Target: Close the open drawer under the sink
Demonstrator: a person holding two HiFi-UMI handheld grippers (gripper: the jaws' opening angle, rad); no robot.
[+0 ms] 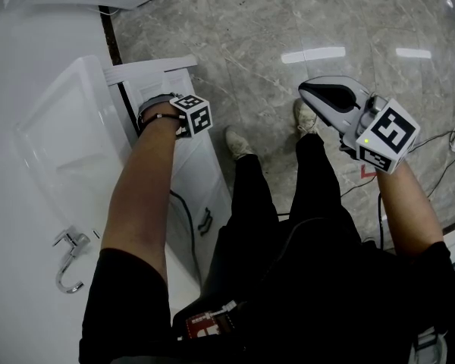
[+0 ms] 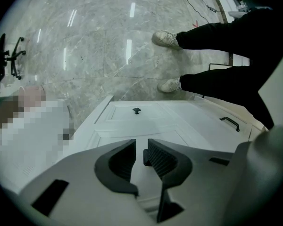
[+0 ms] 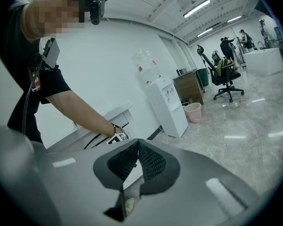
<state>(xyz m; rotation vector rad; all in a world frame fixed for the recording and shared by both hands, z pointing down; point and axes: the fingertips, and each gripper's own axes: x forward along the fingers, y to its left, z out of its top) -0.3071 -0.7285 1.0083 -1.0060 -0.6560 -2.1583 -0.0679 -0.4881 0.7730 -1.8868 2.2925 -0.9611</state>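
1. The drawer (image 1: 208, 180) stands out from under the sink (image 1: 38, 120), with a dark gap behind its front. It is not yet shut.
2. The left gripper (image 2: 141, 149) is at the drawer front, its jaws a narrow slit apart. A small dark knob (image 2: 145, 157) sits in the gap by one jaw; we judge it not pinched.
3. The right gripper (image 3: 138, 144) is held up over the floor (image 1: 288, 21), jaws pressed together on nothing.
4. Risk: an off-centre push could skew the drawer so that it binds.
5. Risk: the tips could skid on the glossy panel, and a hard shove would slam it.
6. Materials: the drawer front is smooth and white with recessed rectangular panels. The knob is squarish, the pads (image 2: 160, 157) are black and ribbed, and the floor is polished, veined grey stone.
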